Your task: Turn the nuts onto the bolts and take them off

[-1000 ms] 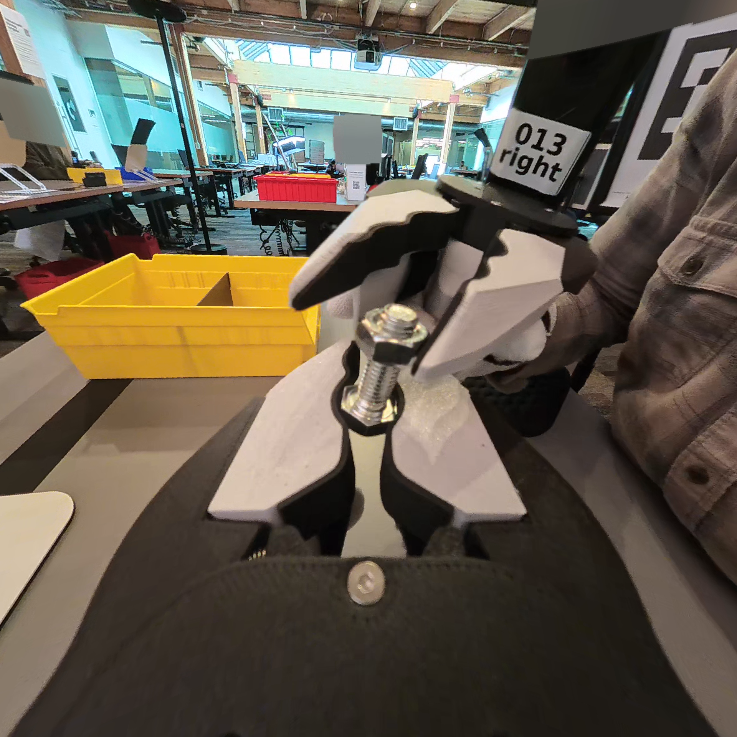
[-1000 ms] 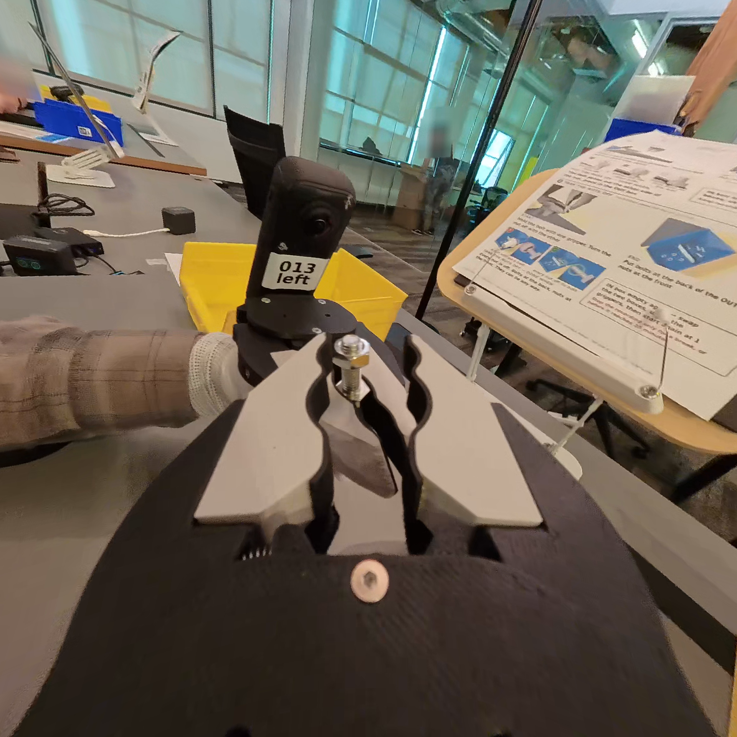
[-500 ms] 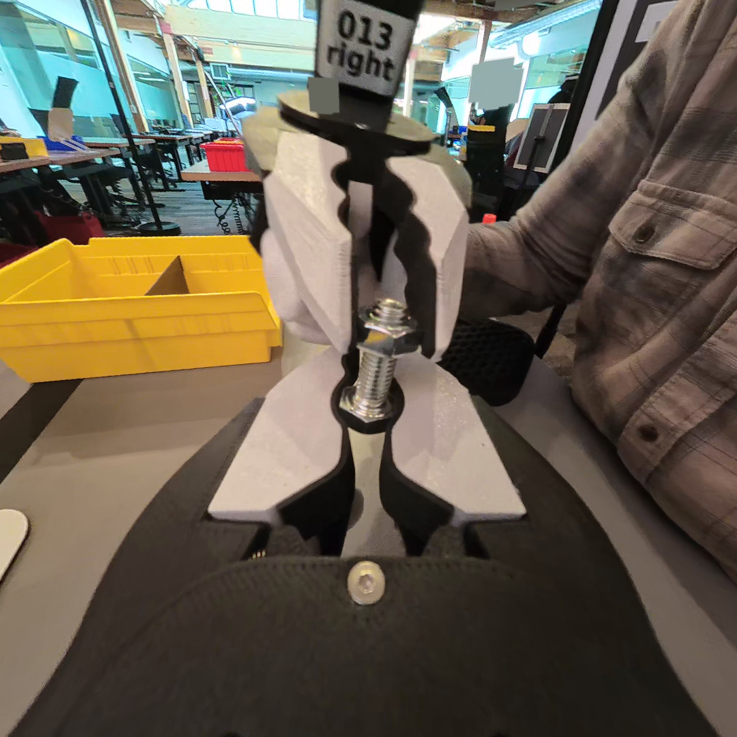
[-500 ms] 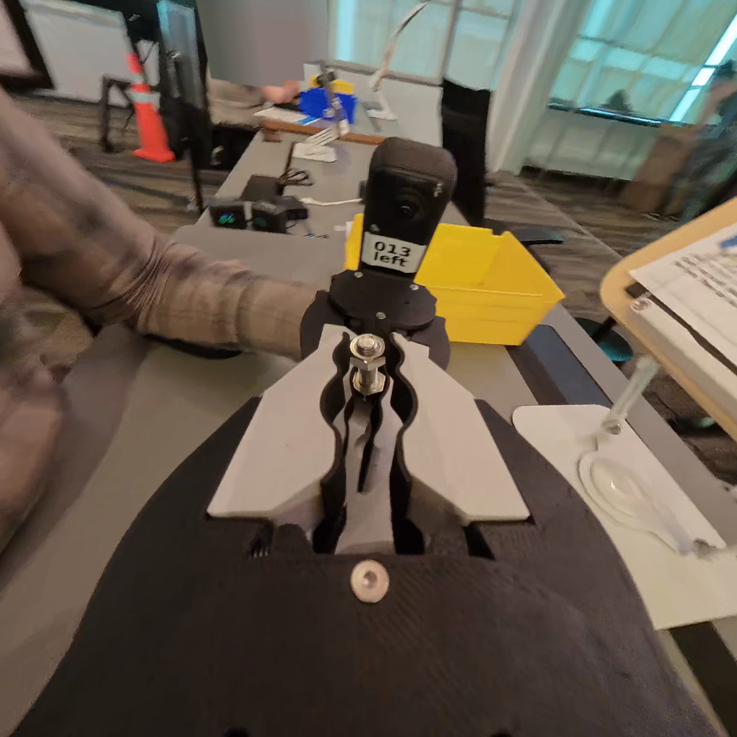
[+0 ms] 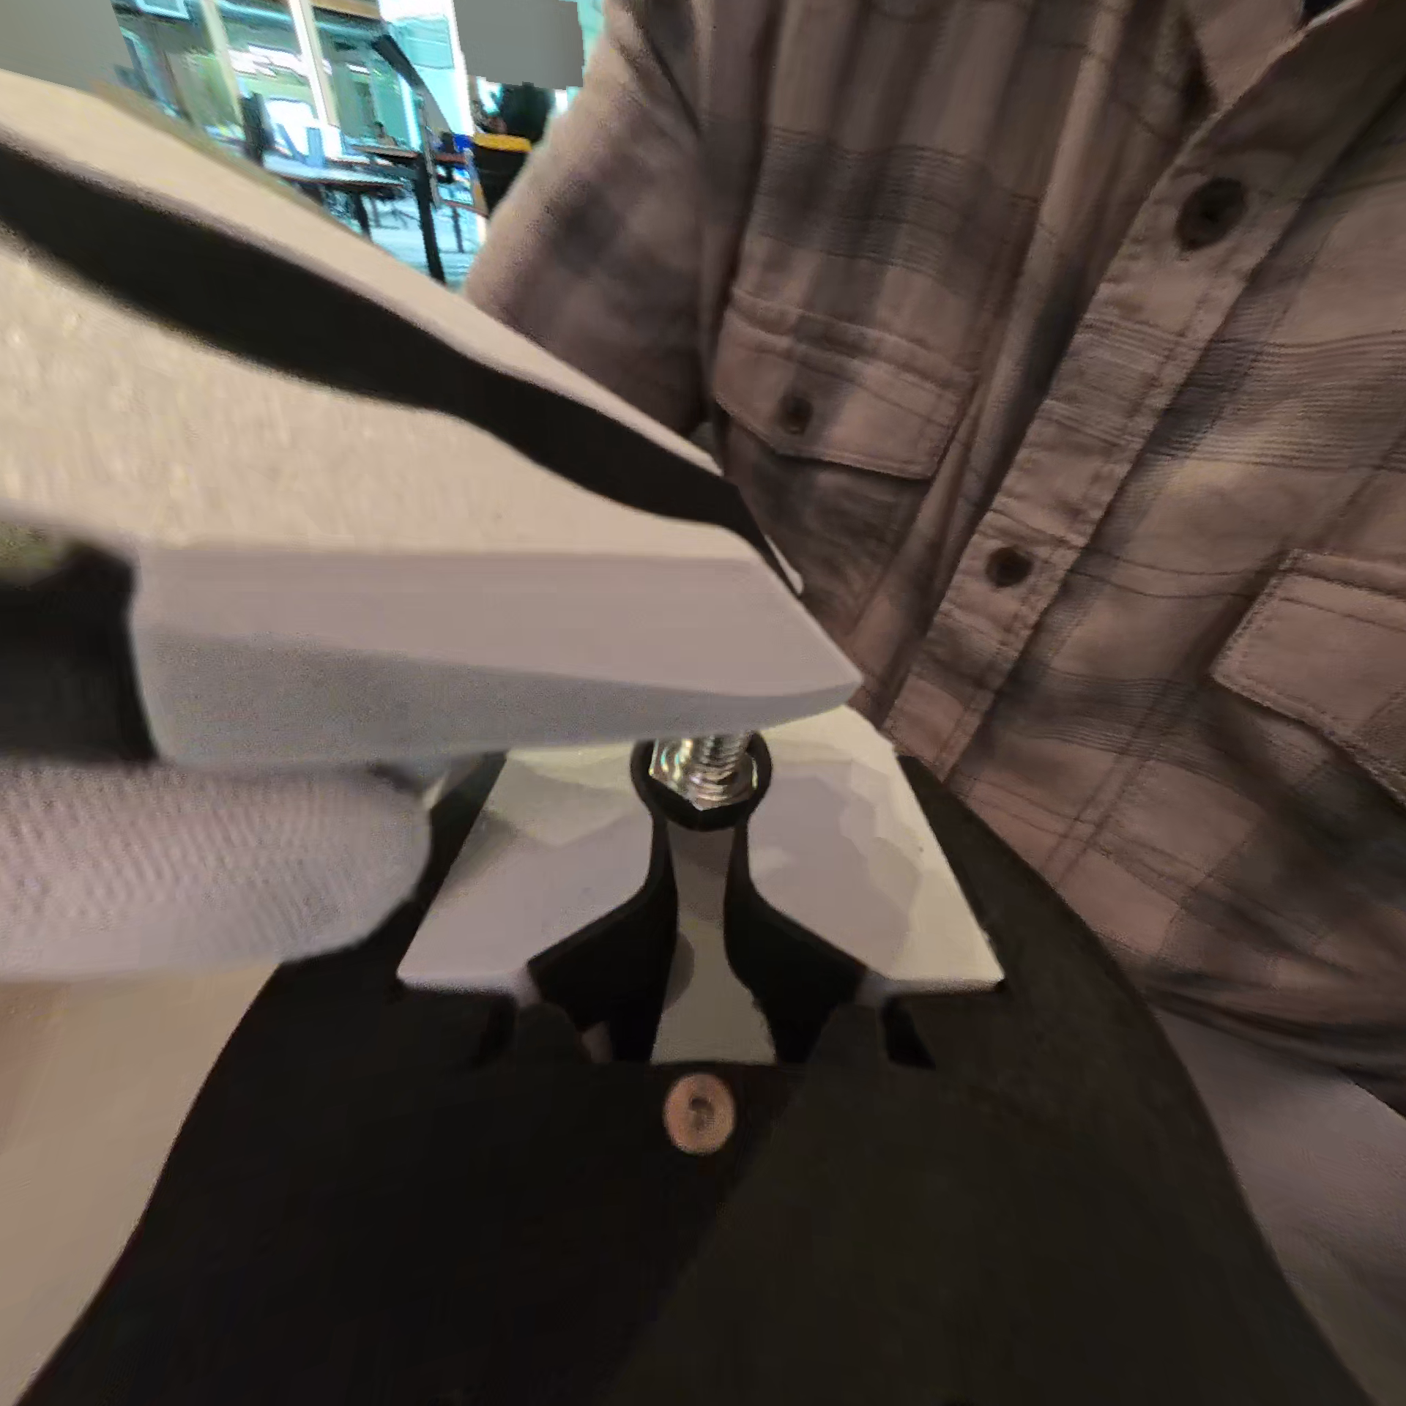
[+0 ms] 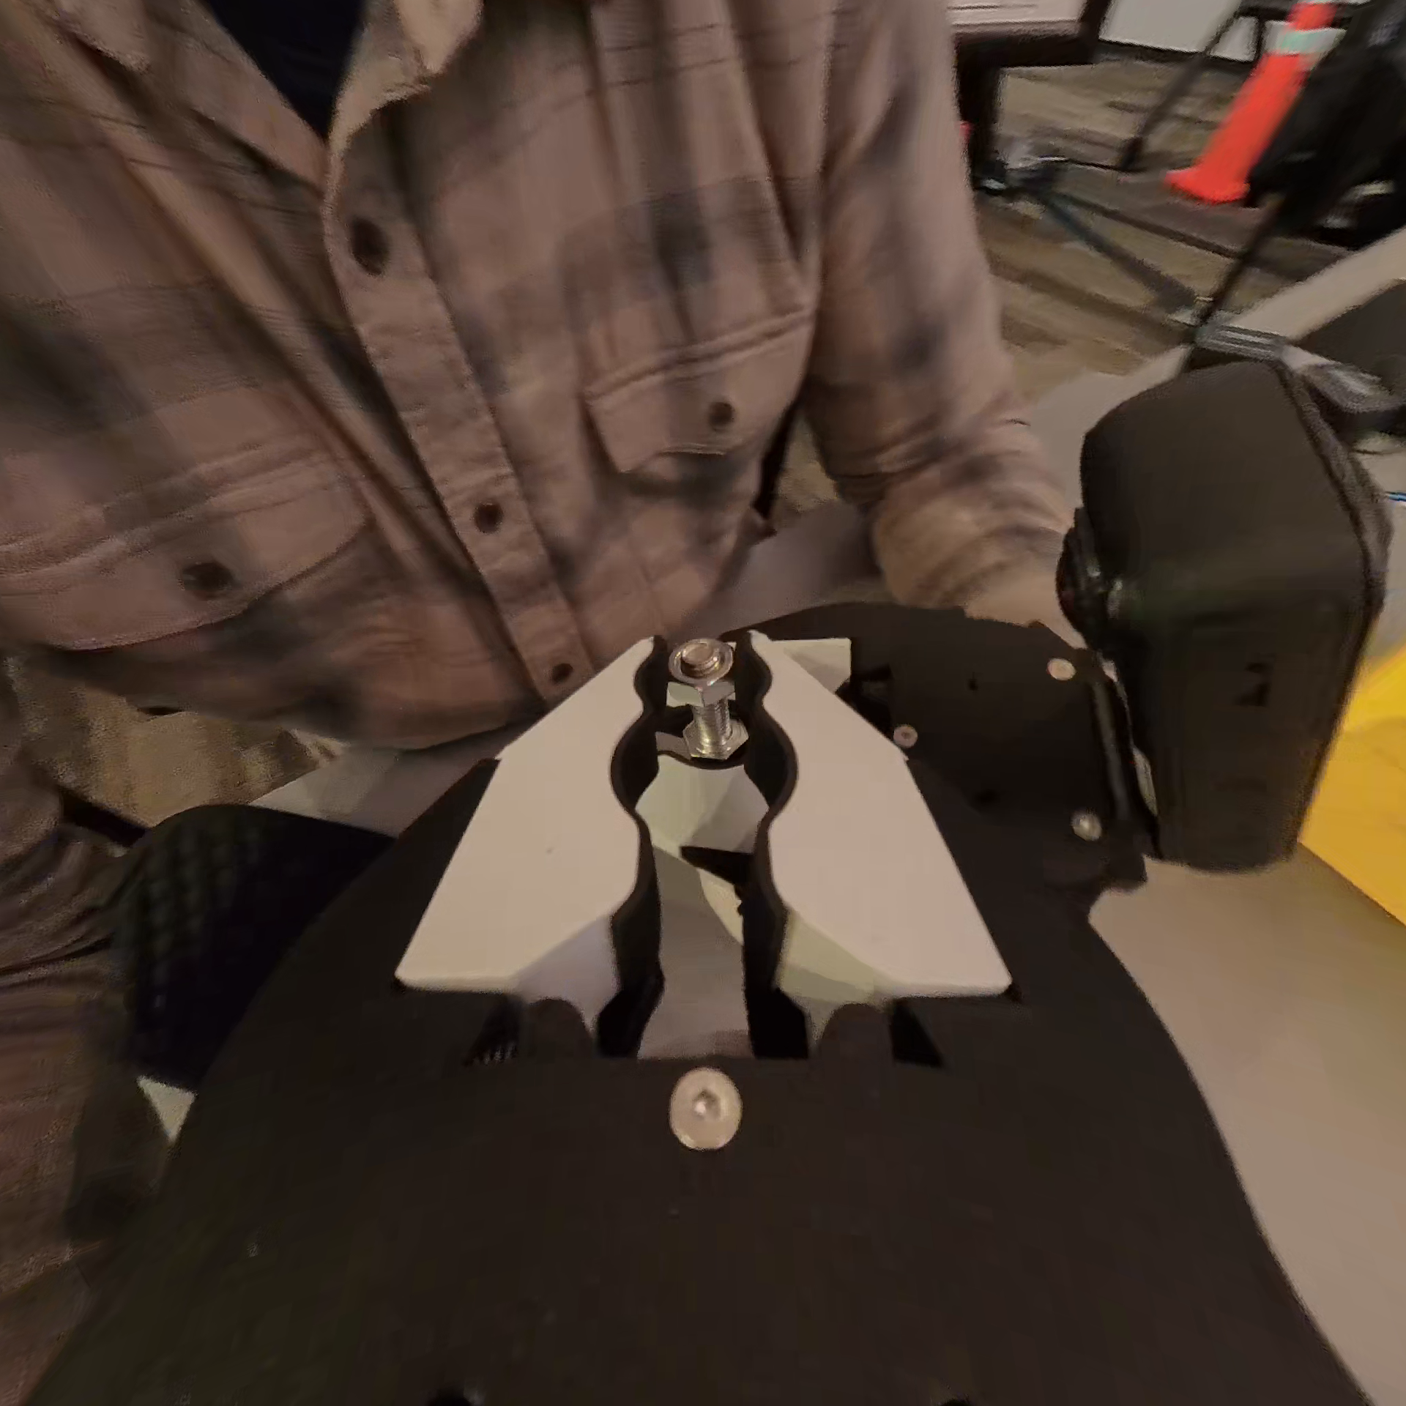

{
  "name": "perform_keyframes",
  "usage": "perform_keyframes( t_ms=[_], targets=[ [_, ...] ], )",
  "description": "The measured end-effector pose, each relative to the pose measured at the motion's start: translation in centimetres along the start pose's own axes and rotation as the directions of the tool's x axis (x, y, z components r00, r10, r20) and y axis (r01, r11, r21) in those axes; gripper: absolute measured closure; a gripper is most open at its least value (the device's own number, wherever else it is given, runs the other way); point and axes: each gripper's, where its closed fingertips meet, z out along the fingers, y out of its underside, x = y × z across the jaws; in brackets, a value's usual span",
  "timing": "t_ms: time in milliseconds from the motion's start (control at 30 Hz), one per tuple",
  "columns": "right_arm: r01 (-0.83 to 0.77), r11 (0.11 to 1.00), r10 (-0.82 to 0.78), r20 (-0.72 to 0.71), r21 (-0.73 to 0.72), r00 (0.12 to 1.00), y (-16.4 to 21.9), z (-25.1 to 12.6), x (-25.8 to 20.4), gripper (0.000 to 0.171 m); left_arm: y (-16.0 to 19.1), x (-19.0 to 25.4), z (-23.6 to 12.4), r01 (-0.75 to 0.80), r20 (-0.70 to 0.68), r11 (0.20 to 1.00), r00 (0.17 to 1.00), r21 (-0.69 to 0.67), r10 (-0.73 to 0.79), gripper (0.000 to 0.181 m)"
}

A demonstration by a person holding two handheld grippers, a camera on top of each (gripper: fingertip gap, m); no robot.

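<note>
Left tongs (image 5: 704, 791) clamped on the head of the bolt (image 5: 706, 768); right tongs (image 6: 700, 688) clamped on the nut (image 6: 698, 692) near the bolt's tip. Both are held above the grey desk (image 6: 1232, 966), close to the person's plaid shirt (image 6: 456, 342).

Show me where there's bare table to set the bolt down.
Bare table lies beside the right gripper, between the left gripper and the yellow bin. The middle is crowded: both grippers meet on the bolt, close against the person's shirt.
</note>
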Motion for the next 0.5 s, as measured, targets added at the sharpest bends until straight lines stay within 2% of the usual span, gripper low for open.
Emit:
perform_keyframes(
  t_ms=[100, 200, 300, 367, 433, 500],
  targets=[
    [0.008, 1.000, -0.008, 0.053, 0.002, 0.999, -0.1, 0.6, -0.4, 0.155, 0.2, 0.3, 0.2, -0.010, -0.008, 1.000, 1.000, -0.021, 0.010, 0.174],
    [0.004, 0.999, -0.001, -0.053, 0.046, 0.999, -0.7, -0.4, 0.5, 0.154, -0.6, -0.6, -1.0, -0.007, 0.051, 1.000, 0.999, 0.026, 0.005, 0.172],
    [-0.001, 0.995, 0.026, -0.250, 0.099, 0.968, -1.4, -2.5, 1.7, 0.128, -0.4, -2.6, -2.8, 0.000, 0.168, 0.999, 0.986, 0.042, -0.007, 0.172],
    [0.001, 0.993, 0.056, -0.462, 0.121, 0.885, -1.7, -4.7, 3.4, 0.118, -0.4, -4.2, -4.2, 0.007, 0.252, 0.998, 0.967, 0.067, -0.024, 0.172],
    [-0.032, 0.990, 0.116, -0.656, 0.139, 0.746, -1.3, -7.1, 5.1, 0.115, 0.0, -6.4, -5.6, 0.006, 0.387, 0.998, 0.922, 0.067, -0.032, 0.172],
    [-0.057, 0.987, 0.156, -0.788, 0.153, 0.596, -0.5, -8.6, 5.8, 0.112, 0.3, -7.9, -6.8, 0.004, 0.477, 0.997, 0.878, 0.077, -0.040, 0.172]
  ],
)
